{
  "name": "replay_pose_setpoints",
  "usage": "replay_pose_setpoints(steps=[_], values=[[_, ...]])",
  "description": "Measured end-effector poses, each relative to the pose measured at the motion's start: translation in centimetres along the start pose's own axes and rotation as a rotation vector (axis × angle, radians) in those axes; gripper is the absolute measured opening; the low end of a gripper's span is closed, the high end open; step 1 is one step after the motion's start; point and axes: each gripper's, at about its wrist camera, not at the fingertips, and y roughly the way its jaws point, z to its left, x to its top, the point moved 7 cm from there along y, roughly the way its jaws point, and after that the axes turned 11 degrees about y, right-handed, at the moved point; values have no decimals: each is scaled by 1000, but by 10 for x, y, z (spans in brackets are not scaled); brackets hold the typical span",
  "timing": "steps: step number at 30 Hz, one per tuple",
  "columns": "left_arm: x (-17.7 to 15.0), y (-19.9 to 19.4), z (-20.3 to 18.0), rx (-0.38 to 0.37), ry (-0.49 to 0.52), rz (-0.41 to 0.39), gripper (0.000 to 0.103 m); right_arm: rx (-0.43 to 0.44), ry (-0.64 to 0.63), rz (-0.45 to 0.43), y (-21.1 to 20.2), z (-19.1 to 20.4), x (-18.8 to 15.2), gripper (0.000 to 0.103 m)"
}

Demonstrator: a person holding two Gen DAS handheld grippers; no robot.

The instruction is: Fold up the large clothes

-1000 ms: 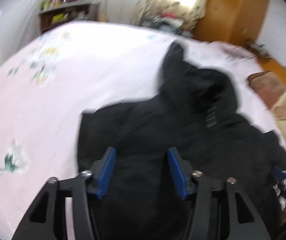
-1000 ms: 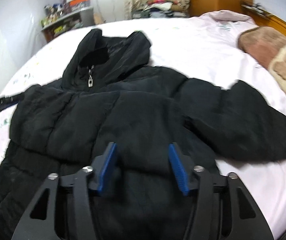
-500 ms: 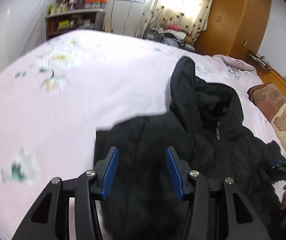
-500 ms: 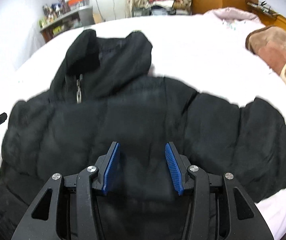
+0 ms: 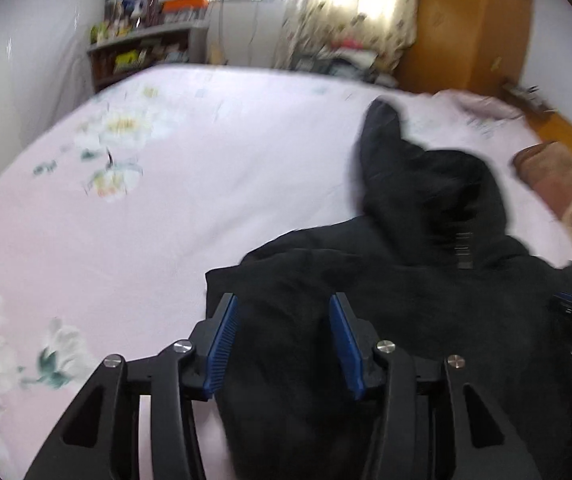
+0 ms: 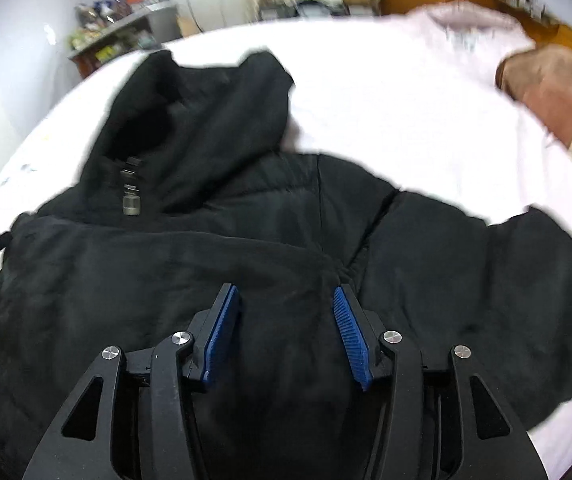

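Observation:
A large black hooded puffer jacket (image 6: 270, 248) lies front up on the pale pink bed, its hood (image 6: 206, 120) pointing away and one sleeve (image 6: 498, 280) stretched to the right. In the left wrist view the jacket (image 5: 426, 280) fills the lower right, with its left edge folded inward. My left gripper (image 5: 284, 340) is open, its blue pads over the jacket's left side. My right gripper (image 6: 286, 332) is open over the jacket's chest, near the right armpit seam. The zipper pull (image 6: 131, 200) shows below the hood.
The pink floral bedsheet (image 5: 126, 208) spreads wide to the left. A brown and beige pillow (image 6: 558, 96) lies at the right. A shelf with clutter (image 5: 142, 52) and a wooden wardrobe (image 5: 466, 24) stand beyond the bed.
Both grippers have shifted over the jacket and stay open. The left view swung back and forth; the right gripper moved closer toward the chest and right shoulder seam.

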Motion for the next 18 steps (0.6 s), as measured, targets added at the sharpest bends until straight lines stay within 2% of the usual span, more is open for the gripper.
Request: replay_pose_setpoints(steps=[2,4,6,8,10,13,18], values=[[-12,-19,-11,-32,7,-24,49,24,0,-12,-16,1,-13,51],[-35,-12,-16,-27,22,24,48,13,-21,7,-14,0,-27,51],[-61,13,-11,-10,1,115,45,-15,-27,73,7,-7,-41,50],[-71,24,-6,-6,-27,132,46,-7,-8,110,24,-13,-45,50],[-67,22,-6,14,-30,145,46,-11,12,119,22,-16,-43,50],[-59,1,-12,46,17,157,45,-26,19,111,0,-14,-41,50],[-62,-68,-33,21,21,98,45,0,66,23,-74,-15,-58,50]])
